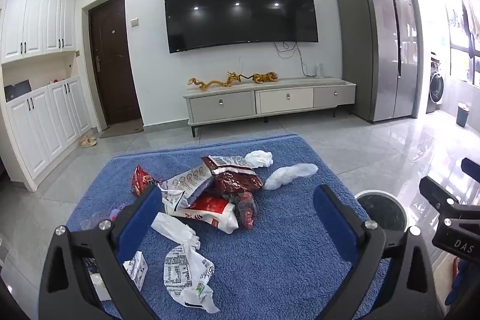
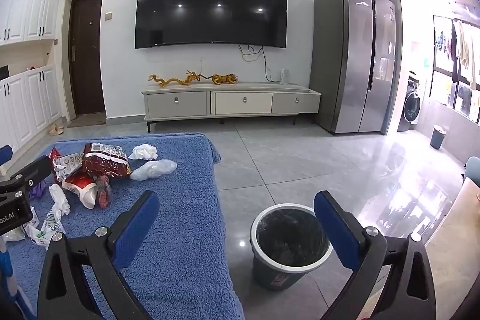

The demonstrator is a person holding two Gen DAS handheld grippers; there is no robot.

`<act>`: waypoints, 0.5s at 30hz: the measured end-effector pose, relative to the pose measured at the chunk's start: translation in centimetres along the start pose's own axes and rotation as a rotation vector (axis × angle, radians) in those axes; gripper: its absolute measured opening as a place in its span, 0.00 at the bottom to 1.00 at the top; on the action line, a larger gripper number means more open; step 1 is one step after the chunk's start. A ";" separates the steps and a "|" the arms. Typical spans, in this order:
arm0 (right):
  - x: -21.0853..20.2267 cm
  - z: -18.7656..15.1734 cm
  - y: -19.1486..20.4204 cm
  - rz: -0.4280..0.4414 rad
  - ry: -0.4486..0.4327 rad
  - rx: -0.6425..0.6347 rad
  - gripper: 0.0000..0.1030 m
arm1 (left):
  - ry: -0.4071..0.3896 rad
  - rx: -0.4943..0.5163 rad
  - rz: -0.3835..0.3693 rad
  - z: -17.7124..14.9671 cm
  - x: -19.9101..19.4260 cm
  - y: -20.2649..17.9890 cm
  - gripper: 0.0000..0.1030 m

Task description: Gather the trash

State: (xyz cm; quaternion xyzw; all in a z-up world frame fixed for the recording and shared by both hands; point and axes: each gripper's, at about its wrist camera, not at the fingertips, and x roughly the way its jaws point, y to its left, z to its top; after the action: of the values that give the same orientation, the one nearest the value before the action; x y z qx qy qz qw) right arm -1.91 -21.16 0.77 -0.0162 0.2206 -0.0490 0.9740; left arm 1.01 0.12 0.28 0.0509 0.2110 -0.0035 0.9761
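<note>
Nearest the left wrist camera, the left tongs [image 1: 237, 209] stand wide open with nothing between the blue pads, angled down over the blue fleece cover [image 1: 285, 245] of the bench. Just below and between their fingers lies a crumpled white printed wrapper [image 1: 187, 275]; a twisted white tissue [image 1: 177, 230] sits right beside the left pad. Beyond the fingertips lies the main heap of trash: a red and white bag [image 1: 210, 209], a dark red foil bag [image 1: 237, 179] and a white printed packet [image 1: 186, 182], all touching or overlapping. A red wrapper [image 1: 139, 179] pokes out behind the left finger. Further off are a white wad [image 1: 259, 158] and a clear plastic bag [image 1: 289, 174], apart from the heap.

The right tongs [image 2: 237, 212] are likewise fully open and empty, hanging over the bench's right edge. The heap lies well to their left. The lined bin [image 2: 288, 242] stands on the tiled floor [image 2: 300, 164] just beside the bench, partly behind the right finger.
</note>
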 end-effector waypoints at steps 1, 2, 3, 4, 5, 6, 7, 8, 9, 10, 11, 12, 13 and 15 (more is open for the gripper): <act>-0.1 0.1 -0.1 0.001 -0.003 0.002 1.00 | -0.004 0.004 -0.003 0.1 0.0 -0.1 0.99; -0.1 0.1 -0.2 0.001 -0.006 0.004 1.00 | -0.010 0.007 -0.002 0.1 -0.1 -0.2 0.99; -0.1 0.2 -0.2 0.000 -0.009 0.006 1.00 | -0.017 0.011 -0.002 0.1 -0.2 -0.2 0.99; -0.2 0.4 -0.3 -0.002 -0.013 0.006 1.00 | -0.021 0.015 -0.003 0.2 -0.3 -0.3 0.99; -0.2 0.4 -0.3 -0.003 -0.019 0.006 1.00 | -0.025 0.018 -0.004 0.2 -0.4 -0.4 0.99; -0.3 0.5 -0.3 -0.004 -0.024 0.006 1.00 | -0.027 0.021 -0.001 0.4 -0.5 -0.5 0.99; -0.4 0.6 -0.4 -0.004 -0.028 0.007 1.00 | -0.028 0.026 0.001 0.4 -0.5 -0.6 0.99; -0.4 0.6 -0.5 -0.004 -0.034 0.010 1.00 | -0.029 0.029 0.001 0.5 -0.6 -0.7 0.99; -0.5 0.7 -0.5 -0.006 -0.039 0.012 1.00 | -0.030 0.028 0.000 0.6 -0.7 -0.6 0.99; -0.6 0.7 -0.6 -0.006 -0.042 0.013 1.00 | -0.031 0.021 0.001 0.7 -0.8 -0.5 0.99; -0.7 0.7 -0.6 -0.006 -0.045 0.014 1.00 | -0.030 0.017 0.001 0.7 -0.8 -0.4 0.99; -0.7 0.8 -0.7 -0.005 -0.049 0.017 1.00 | -0.028 0.014 -0.001 0.8 -0.9 -0.3 0.99; -0.8 0.8 -0.7 0.000 -0.053 0.021 1.00 | -0.026 0.010 -0.003 0.8 -0.9 -0.2 0.99; -1.0 0.8 -0.9 0.018 -0.064 0.042 1.00 | -0.029 0.008 0.000 0.8 -1.0 -0.1 0.99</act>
State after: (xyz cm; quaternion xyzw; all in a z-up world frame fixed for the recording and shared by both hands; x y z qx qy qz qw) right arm -2.51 -21.94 1.98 0.0044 0.1885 -0.0442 0.9811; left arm 0.47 -0.12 1.43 0.0549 0.1967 -0.0053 0.9789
